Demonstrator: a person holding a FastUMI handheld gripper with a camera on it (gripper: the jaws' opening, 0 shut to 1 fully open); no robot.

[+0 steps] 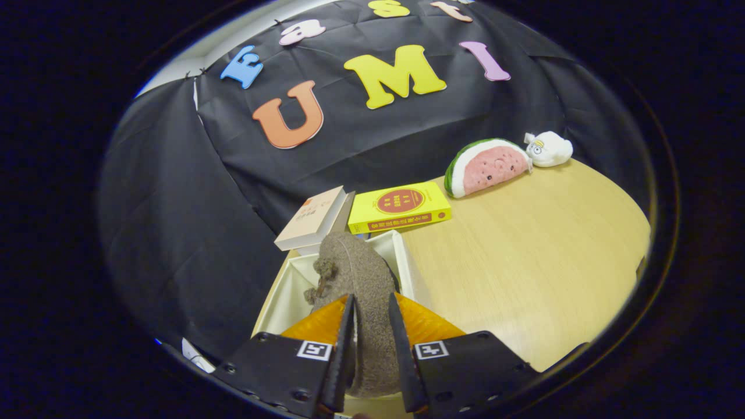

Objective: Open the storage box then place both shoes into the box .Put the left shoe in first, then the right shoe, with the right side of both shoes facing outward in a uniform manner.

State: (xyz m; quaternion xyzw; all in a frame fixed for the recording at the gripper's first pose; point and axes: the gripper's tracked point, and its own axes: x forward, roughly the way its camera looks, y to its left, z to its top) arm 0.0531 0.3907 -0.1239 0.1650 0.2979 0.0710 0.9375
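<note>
wood-grain tabletop (524, 244): pale, carries everything; bare on the side away from the box.
storage box (291, 291): white, lid already off, just ahead of the fingers, by the tabletop's edge.
shoe (364, 279): grey-brown suede, on edge, toe end over the box interior; cannot tell left or right shoe, or which side faces out.
gripper (371, 355): fingers clamped on the shoe, one each side.
books: yellow book (399, 208) and beige book (311, 218) just beyond the box.
toys: watermelon plush (486, 167), white plush (550, 149), well apart at the back.
risk: shoe may catch the box wall or tip flat on release, since it is narrow and upright; wrong side could face outward.
</note>
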